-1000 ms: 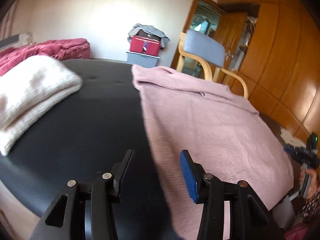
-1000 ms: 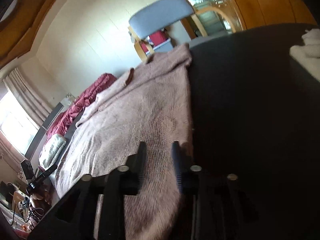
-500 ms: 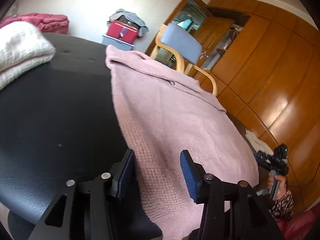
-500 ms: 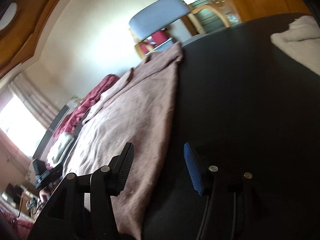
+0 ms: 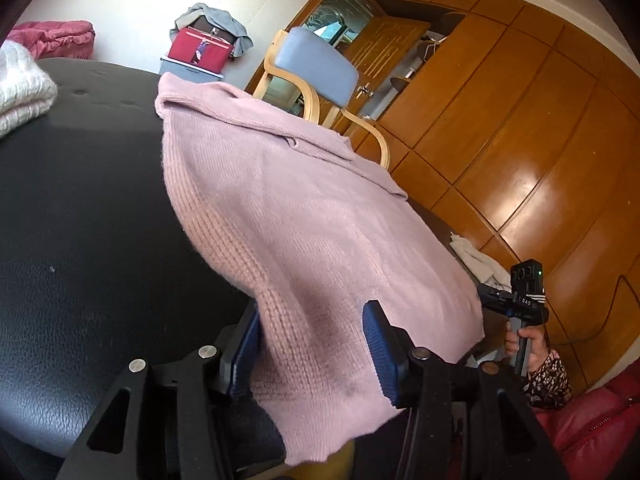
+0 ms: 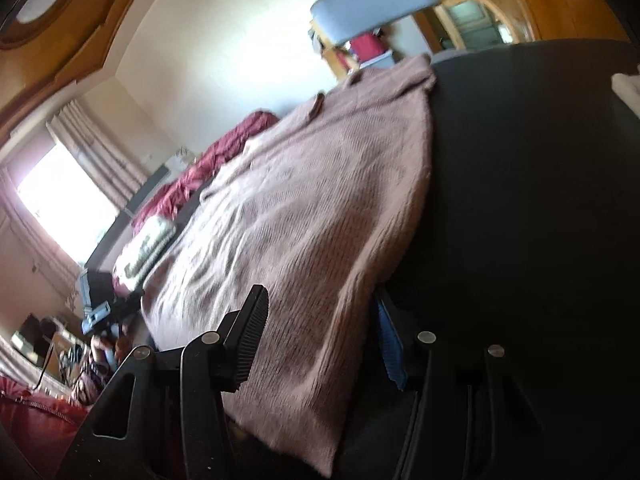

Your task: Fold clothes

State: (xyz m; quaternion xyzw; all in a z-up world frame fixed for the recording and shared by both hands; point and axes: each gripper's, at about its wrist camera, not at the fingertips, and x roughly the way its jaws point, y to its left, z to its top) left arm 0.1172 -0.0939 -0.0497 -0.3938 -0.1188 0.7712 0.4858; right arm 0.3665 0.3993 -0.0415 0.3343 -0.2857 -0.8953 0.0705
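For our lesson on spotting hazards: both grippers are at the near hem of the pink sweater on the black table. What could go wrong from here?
1. The left gripper and right gripper are open around the pink sweater, so a lift before closing may miss the hem.
2. The hem overhangs the black table; a tug might slide the sweater off.
3. A wide fold could bump the folded white knit.

Bare black tabletop (image 5: 80,208) left of pink sweater (image 5: 304,216); folded white knit (image 5: 20,92) blocks far-left.
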